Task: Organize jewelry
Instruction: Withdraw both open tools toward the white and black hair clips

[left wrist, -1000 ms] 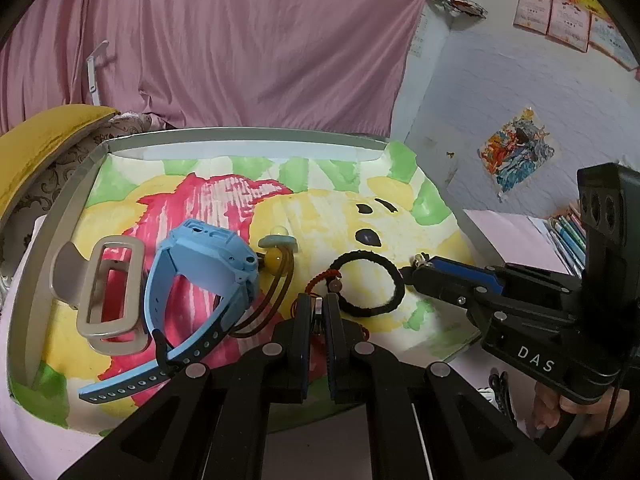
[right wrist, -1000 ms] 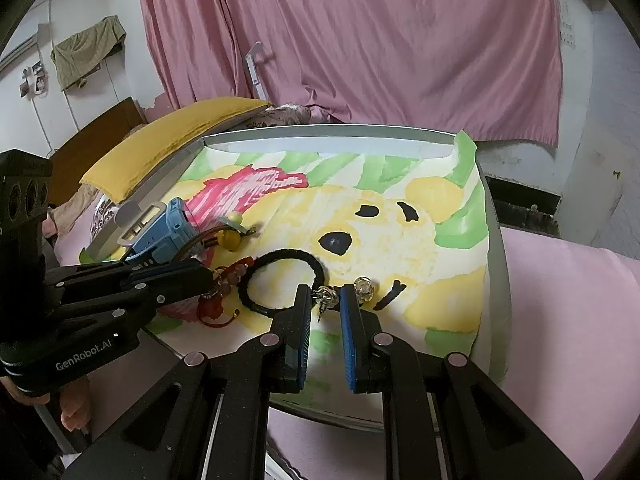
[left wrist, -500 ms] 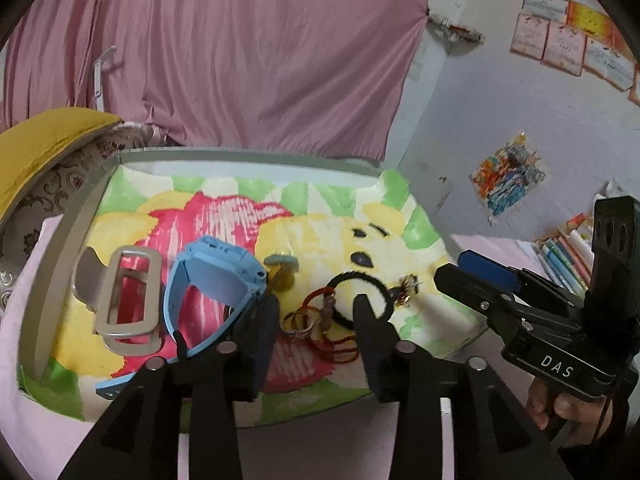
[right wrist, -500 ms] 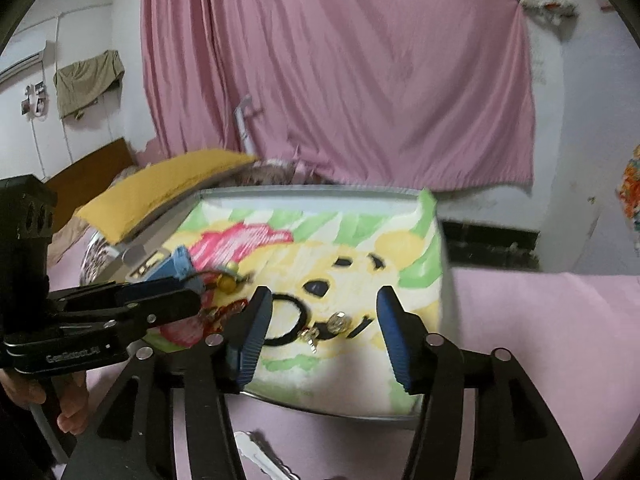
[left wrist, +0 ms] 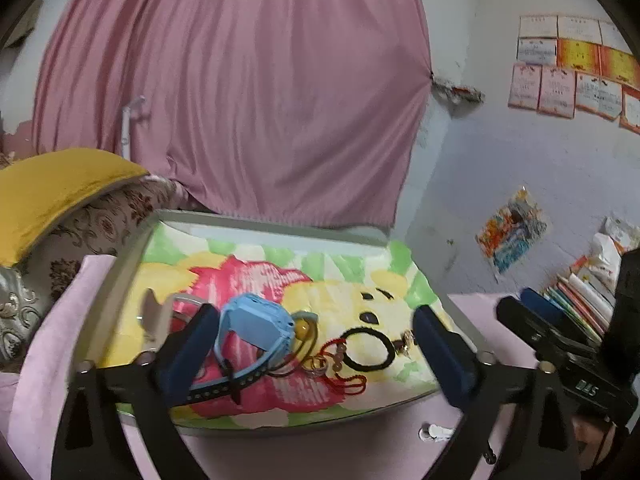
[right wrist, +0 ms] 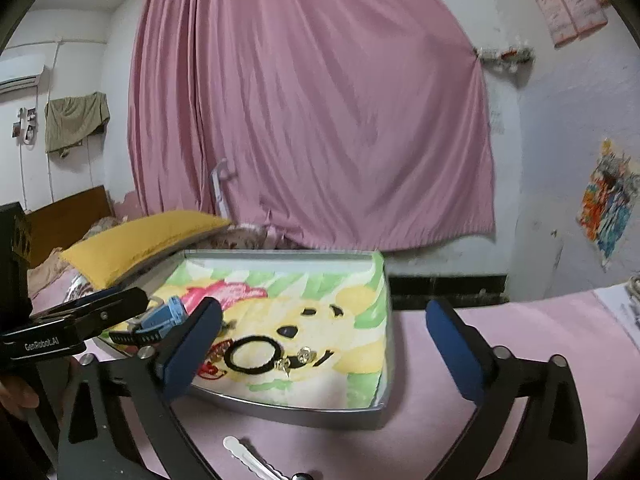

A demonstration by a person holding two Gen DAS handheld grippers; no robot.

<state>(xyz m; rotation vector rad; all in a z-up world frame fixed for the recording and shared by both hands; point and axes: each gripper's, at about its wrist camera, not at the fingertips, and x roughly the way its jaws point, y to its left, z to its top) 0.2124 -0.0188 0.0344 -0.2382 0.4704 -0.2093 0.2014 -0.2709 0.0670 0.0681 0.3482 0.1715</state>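
A metal tray (left wrist: 260, 225) lined with a cartoon bear sheet holds the jewelry. On it lie a blue watch (left wrist: 256, 322), a black hair tie (left wrist: 370, 348), a red string bracelet (left wrist: 346, 378), small rings (left wrist: 316, 363) and sparkly earrings (left wrist: 406, 340). My left gripper (left wrist: 316, 354) hovers before the tray's near edge, its jaws opening wide, nothing gripped. My right gripper (right wrist: 324, 350) hangs off the tray's (right wrist: 288, 414) near right side, its jaws also opening and empty. In its view the hair tie (right wrist: 250, 354) and earrings (right wrist: 294, 360) lie on the liner.
A grey clip (left wrist: 160, 316) lies at the tray's left end. A white hair clip (right wrist: 248, 456) rests on the pink cloth in front. A yellow pillow (left wrist: 52, 188) sits left, books (left wrist: 580, 300) right, a pink curtain behind.
Both grippers went from shut to wide open and drew back and up from the tray. The rings and earrings they were closed near now lie loose on the liner.
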